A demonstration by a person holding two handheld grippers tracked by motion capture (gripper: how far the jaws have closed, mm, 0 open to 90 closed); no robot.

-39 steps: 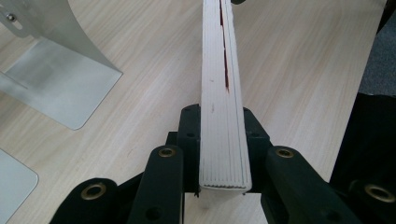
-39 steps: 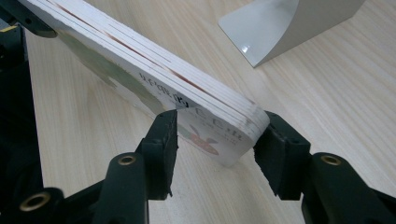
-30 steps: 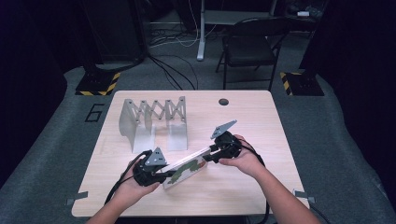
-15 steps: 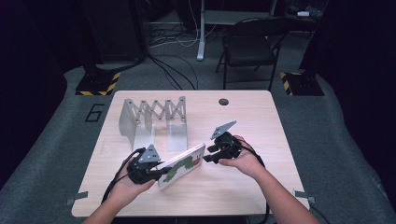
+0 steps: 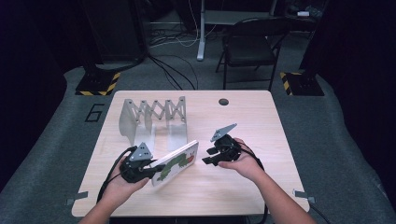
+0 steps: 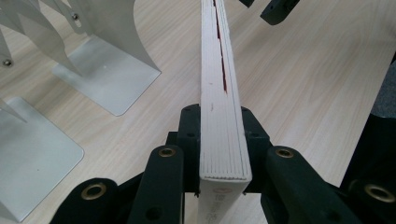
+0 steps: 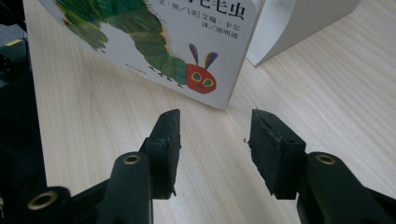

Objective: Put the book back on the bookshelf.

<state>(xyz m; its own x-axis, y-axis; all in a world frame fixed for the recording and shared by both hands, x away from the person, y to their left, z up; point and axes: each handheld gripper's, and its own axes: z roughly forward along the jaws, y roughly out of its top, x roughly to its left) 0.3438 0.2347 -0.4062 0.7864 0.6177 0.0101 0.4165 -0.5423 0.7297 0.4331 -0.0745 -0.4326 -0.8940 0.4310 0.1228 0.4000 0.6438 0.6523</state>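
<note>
We have the book (image 5: 176,163) clamped in our left gripper (image 5: 148,171), and in the left gripper view both black jaws press flat on the two covers with the page edges (image 6: 223,140) running straight away from us. From above, the book stands tilted on the table (image 5: 261,121), lifted at our end, its caterpillar cover facing the right hand. It sits toward the near left of the tabletop, just in front of the metal rack (image 5: 154,119), near it; we cannot tell whether they touch. Our right gripper (image 5: 210,156) hangs just off the book's far corner, apart from it, jaws standing half apart with nothing but bare wood between them. In the right gripper view the caterpillar's red head (image 7: 201,78) sits right ahead of the pads (image 7: 169,140), and a pale plate of the rack (image 7: 299,23) shows behind the cover.
</note>
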